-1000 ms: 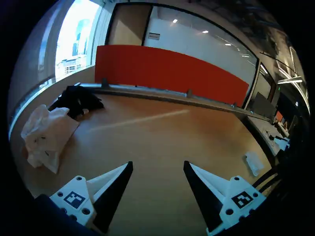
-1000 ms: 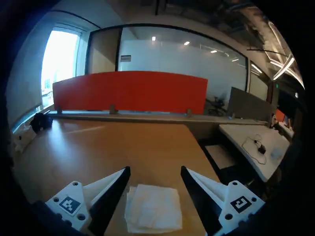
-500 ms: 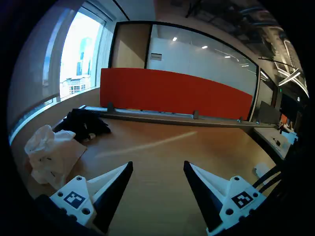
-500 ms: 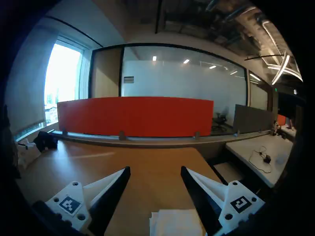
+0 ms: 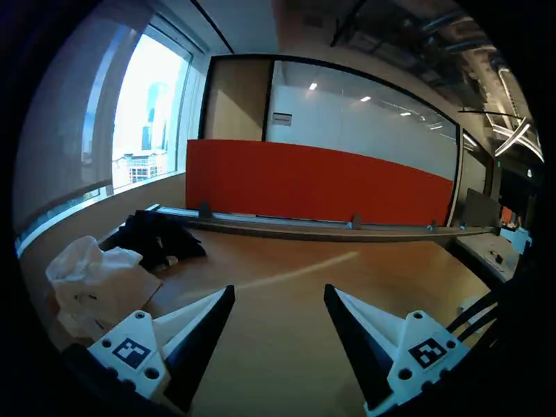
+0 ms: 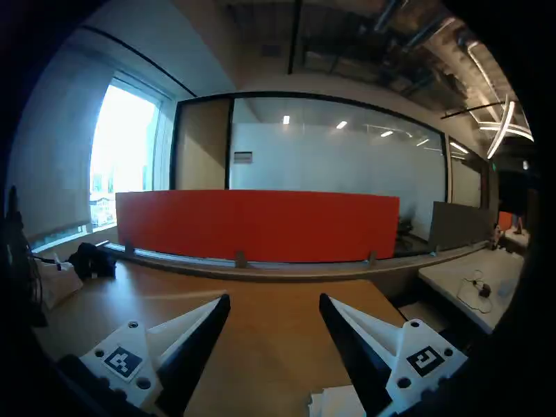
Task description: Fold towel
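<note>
A corner of a folded white towel [image 6: 338, 403] lies on the wooden table at the bottom of the right gripper view, just below and right of my right gripper [image 6: 274, 306]. That gripper is open, nothing between its fingers, held above the table. My left gripper [image 5: 278, 295] is open too, over bare table [image 5: 292, 278], pointing toward the red divider.
A crumpled white bag [image 5: 97, 285] and a black bundle [image 5: 156, 240] sit at the table's left, also seen as the bag [image 6: 55, 281] and bundle [image 6: 94, 260]. A red divider [image 6: 257, 226] bounds the far edge. A white desk with cables [image 6: 479, 281] stands to the right.
Both grippers have tilted up and back. The towel has slid down to the bottom edge of the right gripper view. Both stay open.
</note>
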Available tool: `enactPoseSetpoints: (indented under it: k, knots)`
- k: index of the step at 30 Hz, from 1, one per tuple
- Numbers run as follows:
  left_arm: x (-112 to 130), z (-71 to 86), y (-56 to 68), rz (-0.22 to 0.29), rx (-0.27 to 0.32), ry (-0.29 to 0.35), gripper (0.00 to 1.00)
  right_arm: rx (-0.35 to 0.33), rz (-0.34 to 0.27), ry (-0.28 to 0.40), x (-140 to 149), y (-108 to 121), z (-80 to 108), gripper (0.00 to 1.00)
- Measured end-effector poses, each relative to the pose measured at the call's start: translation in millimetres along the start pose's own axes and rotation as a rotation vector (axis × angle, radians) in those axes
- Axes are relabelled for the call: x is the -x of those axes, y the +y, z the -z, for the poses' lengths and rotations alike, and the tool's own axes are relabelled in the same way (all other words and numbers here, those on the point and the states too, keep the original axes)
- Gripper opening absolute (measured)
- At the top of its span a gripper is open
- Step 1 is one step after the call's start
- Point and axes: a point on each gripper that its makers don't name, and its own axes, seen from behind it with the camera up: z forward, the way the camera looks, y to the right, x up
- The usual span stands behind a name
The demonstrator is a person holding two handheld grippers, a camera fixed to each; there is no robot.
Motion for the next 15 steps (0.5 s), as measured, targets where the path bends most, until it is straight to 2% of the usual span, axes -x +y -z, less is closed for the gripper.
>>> enactPoseSetpoints:
  k: [8,15]
  knots:
    - [-7,-1.9,-1.3,-0.006,0.001,0.046,0.95,-0.03,0.002,0.037,-8,-38,-9.9,1.0]
    - [-10,-3.5,-1.2,-0.009,0.001,0.09,0.95,-0.039,0.019,0.045,-3,-59,-13.8,1.0]
